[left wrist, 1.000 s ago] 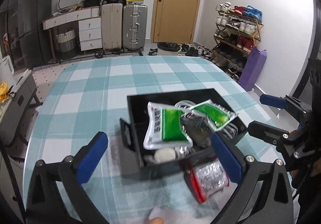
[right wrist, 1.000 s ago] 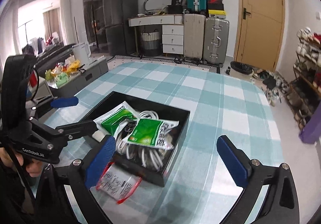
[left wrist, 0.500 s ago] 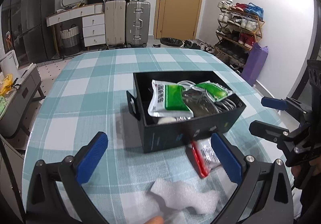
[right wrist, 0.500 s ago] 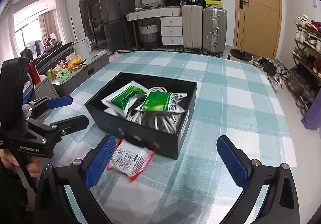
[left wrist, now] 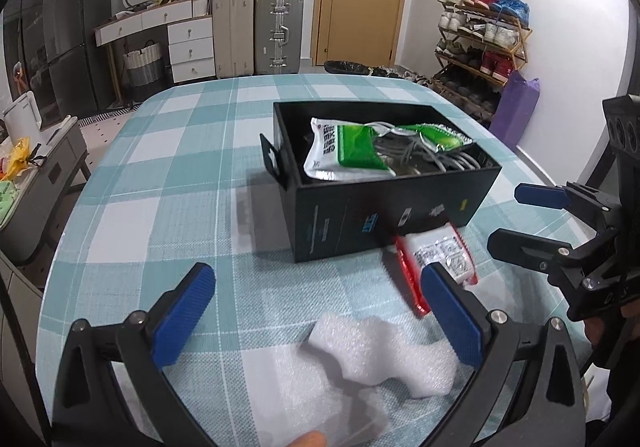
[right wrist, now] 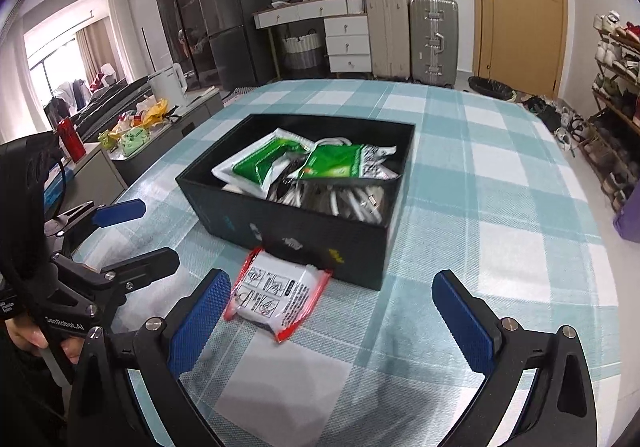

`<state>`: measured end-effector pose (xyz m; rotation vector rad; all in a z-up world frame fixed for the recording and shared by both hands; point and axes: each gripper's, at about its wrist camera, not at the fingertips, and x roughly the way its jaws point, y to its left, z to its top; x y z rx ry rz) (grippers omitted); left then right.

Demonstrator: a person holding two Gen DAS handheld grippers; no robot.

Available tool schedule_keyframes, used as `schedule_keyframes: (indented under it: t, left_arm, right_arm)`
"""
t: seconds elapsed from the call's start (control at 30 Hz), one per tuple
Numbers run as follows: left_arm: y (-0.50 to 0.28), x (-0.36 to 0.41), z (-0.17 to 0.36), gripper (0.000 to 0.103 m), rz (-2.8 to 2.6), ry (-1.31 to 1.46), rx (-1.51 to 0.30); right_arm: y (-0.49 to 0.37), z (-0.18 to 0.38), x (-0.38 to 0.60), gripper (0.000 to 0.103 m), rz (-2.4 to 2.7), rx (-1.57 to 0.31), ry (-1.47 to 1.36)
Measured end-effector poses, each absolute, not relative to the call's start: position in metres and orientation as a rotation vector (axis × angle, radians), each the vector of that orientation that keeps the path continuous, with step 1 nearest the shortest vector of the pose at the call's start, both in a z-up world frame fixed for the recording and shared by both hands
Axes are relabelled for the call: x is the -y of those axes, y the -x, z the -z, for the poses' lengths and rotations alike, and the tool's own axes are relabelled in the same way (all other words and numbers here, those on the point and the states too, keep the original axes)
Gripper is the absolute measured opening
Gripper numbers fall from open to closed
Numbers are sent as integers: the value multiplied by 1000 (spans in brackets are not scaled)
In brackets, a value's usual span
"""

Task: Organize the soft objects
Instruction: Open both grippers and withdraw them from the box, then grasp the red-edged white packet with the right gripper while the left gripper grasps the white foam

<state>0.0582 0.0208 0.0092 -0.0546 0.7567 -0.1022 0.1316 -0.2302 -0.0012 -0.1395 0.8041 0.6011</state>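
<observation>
Checked cloth covered the counter (left wrist: 168,175). At 12 o'clock from both tongs sat a black box (left wrist: 384,207) holding green-and-white pouches (left wrist: 344,151) and grey cables (right wrist: 344,203). White foam (left wrist: 384,355) lay between the released left tongs (left wrist: 320,315). A red-edged packet (right wrist: 276,295) touched the box's near wall, at 11 o'clock of the released right tongs (right wrist: 332,319).

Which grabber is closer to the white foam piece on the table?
Left. The left gripper is open right over the white foam; the right gripper is off to its side.
</observation>
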Motion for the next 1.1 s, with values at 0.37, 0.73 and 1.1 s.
schedule_keyframes:
  t: [0.37, 0.73, 1.1]
  left_arm:
    - [-54, -29, 0, 103, 90, 44, -771]
    - [-56, -40, 5, 103, 79, 89, -792]
    - [-56, -37, 7, 103, 83, 85, -800]
  right_arm:
    - [-136, 20, 212, 102, -622, -869, 162]
    - [-142, 33, 197, 102, -627, -915, 185]
    - [-148, 43, 196, 102, -609, -953, 192]
